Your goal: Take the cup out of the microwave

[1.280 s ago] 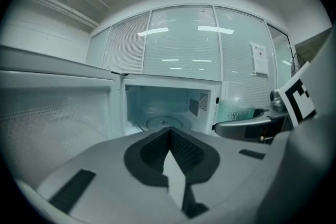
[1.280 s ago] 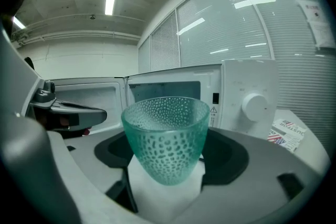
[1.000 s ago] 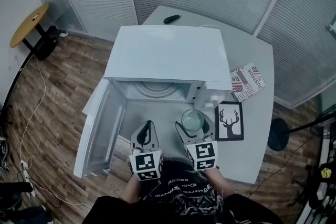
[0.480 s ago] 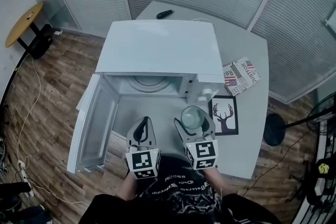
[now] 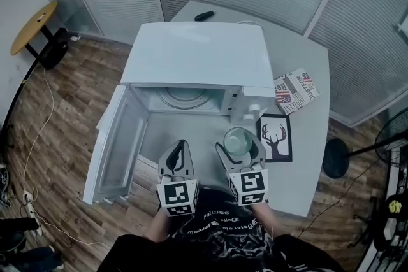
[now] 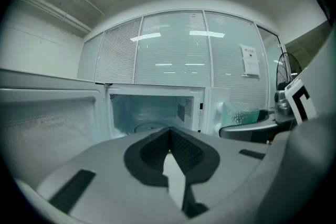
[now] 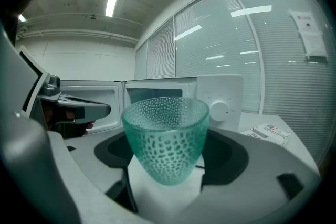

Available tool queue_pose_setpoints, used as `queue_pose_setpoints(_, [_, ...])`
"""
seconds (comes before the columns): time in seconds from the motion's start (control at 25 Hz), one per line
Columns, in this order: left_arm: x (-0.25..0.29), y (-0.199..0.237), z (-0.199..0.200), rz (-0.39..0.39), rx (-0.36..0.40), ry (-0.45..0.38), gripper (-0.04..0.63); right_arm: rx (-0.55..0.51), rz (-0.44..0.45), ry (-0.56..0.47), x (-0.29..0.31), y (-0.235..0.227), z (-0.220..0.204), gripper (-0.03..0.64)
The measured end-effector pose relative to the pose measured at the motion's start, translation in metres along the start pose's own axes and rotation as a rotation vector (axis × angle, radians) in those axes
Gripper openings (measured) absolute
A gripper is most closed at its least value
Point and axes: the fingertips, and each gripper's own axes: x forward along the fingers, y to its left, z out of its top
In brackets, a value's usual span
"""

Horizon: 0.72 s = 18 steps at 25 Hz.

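A green dimpled glass cup (image 7: 165, 139) sits upright between the jaws of my right gripper (image 5: 238, 148), which is shut on it, out in front of the white microwave (image 5: 197, 60). In the head view the cup (image 5: 237, 141) is just before the control panel side. The microwave door (image 5: 115, 140) hangs open to the left, and the cavity (image 6: 152, 113) holds only its glass turntable (image 5: 183, 97). My left gripper (image 5: 179, 153) is level with the right one, in front of the open cavity, its jaws shut with nothing between them.
A framed deer picture (image 5: 276, 137) lies right of the cup on the grey table (image 5: 299, 169). A folded newspaper (image 5: 294, 91) lies behind it. A black remote (image 5: 203, 16) rests behind the microwave. A round wooden side table (image 5: 35, 27) stands at far left.
Both grippers and the cup have kept their place relative to the microwave; only the head view has shifted slightly.
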Motion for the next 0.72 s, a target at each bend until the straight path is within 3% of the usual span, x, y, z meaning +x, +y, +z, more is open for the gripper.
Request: queue_pose_setpoints(0.72, [-0.0059,-0.0027,-0.0026,0.007,0.013,-0.002,0.006,-0.008,-0.006,0.004,-0.0035,0.0001,-0.0025,0.379])
